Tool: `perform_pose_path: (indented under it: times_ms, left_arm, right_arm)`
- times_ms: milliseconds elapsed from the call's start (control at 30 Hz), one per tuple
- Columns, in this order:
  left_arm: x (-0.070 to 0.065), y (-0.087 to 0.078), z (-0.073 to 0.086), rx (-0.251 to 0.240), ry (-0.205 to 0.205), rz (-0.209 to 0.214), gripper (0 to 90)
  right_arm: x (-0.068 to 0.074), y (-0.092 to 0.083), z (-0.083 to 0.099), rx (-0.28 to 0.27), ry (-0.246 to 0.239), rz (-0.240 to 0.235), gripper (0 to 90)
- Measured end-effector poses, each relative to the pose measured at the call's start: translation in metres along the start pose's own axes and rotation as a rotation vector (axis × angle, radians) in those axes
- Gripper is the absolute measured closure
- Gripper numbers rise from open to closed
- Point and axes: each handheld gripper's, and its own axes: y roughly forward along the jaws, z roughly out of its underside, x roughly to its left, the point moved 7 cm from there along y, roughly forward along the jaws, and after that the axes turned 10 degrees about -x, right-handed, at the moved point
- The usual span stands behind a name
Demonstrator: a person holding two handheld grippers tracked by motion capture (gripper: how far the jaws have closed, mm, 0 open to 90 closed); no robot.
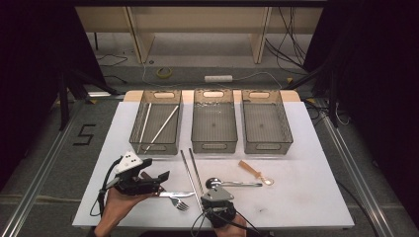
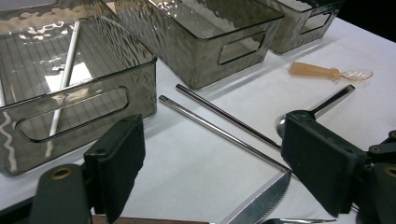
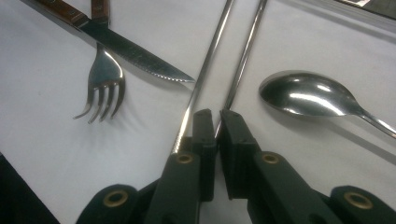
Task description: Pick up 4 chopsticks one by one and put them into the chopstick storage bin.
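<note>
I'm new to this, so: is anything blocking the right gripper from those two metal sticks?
Nothing visible. The right gripper is at their near ends: one metal stick seems pinched between its jaws, the other stick lies just outside.

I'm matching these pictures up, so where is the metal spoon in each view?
High view: spoon low centre, just right of the chopsticks, handle pointing right.
Left gripper view: spoon at right, bowl partly behind the right-hand jaw, handle running up-right.
Right gripper view: spoon at right, bowl large, handle leaving the right edge.
Shared landmark: the chopsticks, lying beside the spoon's bowl.
</note>
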Motion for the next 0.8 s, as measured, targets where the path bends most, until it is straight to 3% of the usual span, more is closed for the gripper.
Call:
perform_pose_path:
  times_ms: [567,733,800]
  left_arm:
    - [-0.003,0.002,0.001,0.015,0.014,0.019,21.3]
    - [-0.012,0.011,0.003,0.054,0.056,0.081,22.8]
    - [-0.018,0.018,0.006,0.092,0.102,0.128,23.8]
  right_arm:
    - [-0.01,-0.002,-0.002,0.015,0.023,-0.003,87.3]
    - [-0.015,-0.004,-0.007,0.016,0.024,-0.011,87.4]
    - [-0.018,-0.006,-0.01,0.017,0.022,-0.015,87.5]
